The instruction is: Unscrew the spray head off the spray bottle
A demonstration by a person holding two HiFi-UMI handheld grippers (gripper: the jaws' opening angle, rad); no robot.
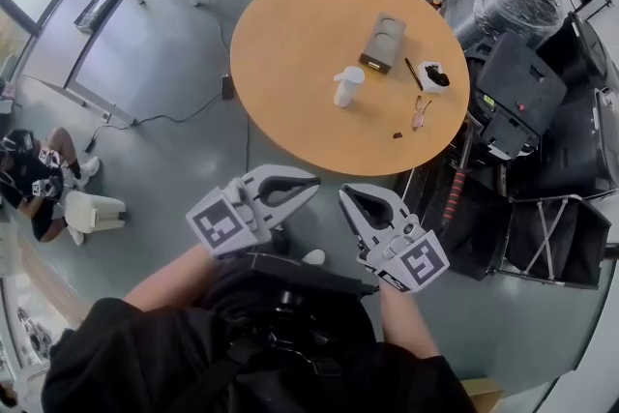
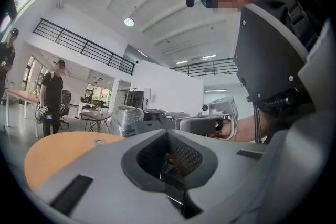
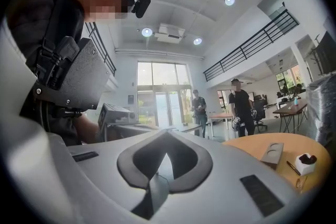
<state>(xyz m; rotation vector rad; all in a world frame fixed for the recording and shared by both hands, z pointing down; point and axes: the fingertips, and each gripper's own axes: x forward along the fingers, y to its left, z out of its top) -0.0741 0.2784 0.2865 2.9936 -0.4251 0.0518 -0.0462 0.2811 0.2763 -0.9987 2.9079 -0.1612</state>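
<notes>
Left gripper [image 1: 311,182] and right gripper [image 1: 344,197], held close to the person's torso with tips nearly meeting. Each gripper view shows the jaws of that gripper pressed together with nothing between them. The white spray bottle [image 1: 348,86] stands upright on the round wooden table [image 1: 290,44], well ahead of both grippers and apart from them, spray head in place. Beyond the bottle, ahead and right of the right gripper: a grey block with round recesses [image 1: 384,43], a pen [image 1: 413,73] and spectacles [image 1: 420,112].
</notes>
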